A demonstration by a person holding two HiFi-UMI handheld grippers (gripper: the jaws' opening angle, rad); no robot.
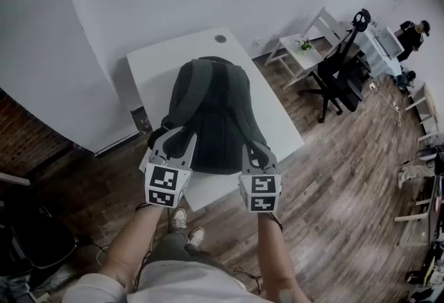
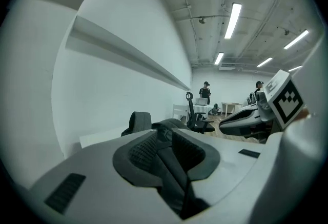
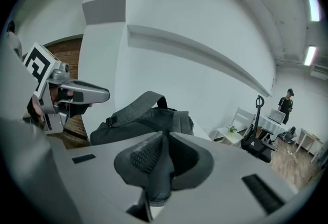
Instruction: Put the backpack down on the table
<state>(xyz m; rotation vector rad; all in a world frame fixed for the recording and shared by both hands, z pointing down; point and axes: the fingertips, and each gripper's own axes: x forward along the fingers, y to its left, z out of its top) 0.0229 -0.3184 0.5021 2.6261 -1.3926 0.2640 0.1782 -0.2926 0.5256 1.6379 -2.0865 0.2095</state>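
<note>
Wood-floored office, white rectangular table (image 1: 158,64) | dark grey fabric backpack (image 1: 211,118) lies flat along it, near end at near edge | left gripper (image 1: 177,136), right gripper (image 1: 257,150) each clamped on a shoulder strap (image 1: 186,97) | set-down apparently done, release remains

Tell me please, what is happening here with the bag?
A person holds a gripper in each hand. The left gripper and the right gripper are each closed on one of the straps at the near end of the dark backpack. The backpack lies on the white table, straps up. Neither gripper has let go yet.
</note>
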